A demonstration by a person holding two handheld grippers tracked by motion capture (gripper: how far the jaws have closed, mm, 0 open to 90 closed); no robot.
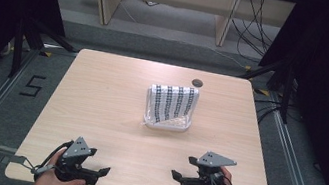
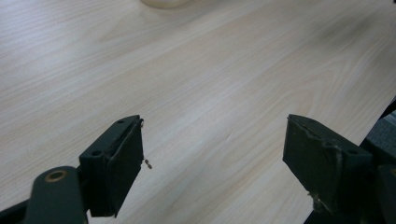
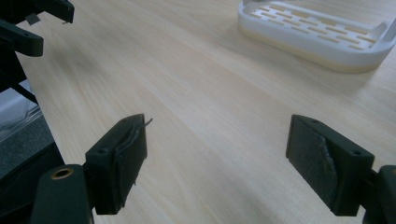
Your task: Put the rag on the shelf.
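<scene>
A white slotted plastic rack point(image 1: 169, 122) stands at the middle of the table, and a white cloth with dark patterned stripes point(image 1: 172, 103) hangs over its back. The rack's base point(image 3: 317, 35) shows at the upper right of the right gripper view. My left gripper point(image 1: 102, 171) rests near the front edge at the left, held by a hand, jaws wide apart and empty point(image 2: 212, 158). My right gripper point(image 1: 176, 175) sits near the front edge at the right, also open with nothing between its jaws point(image 3: 217, 158). The two grippers point toward each other.
The light wooden table point(image 1: 99, 107) has a small dark round hole point(image 1: 197, 83) near its far edge. Dark stands and cables surround the table on the grey floor. The other gripper point(image 3: 28, 28) shows at the upper left of the right gripper view.
</scene>
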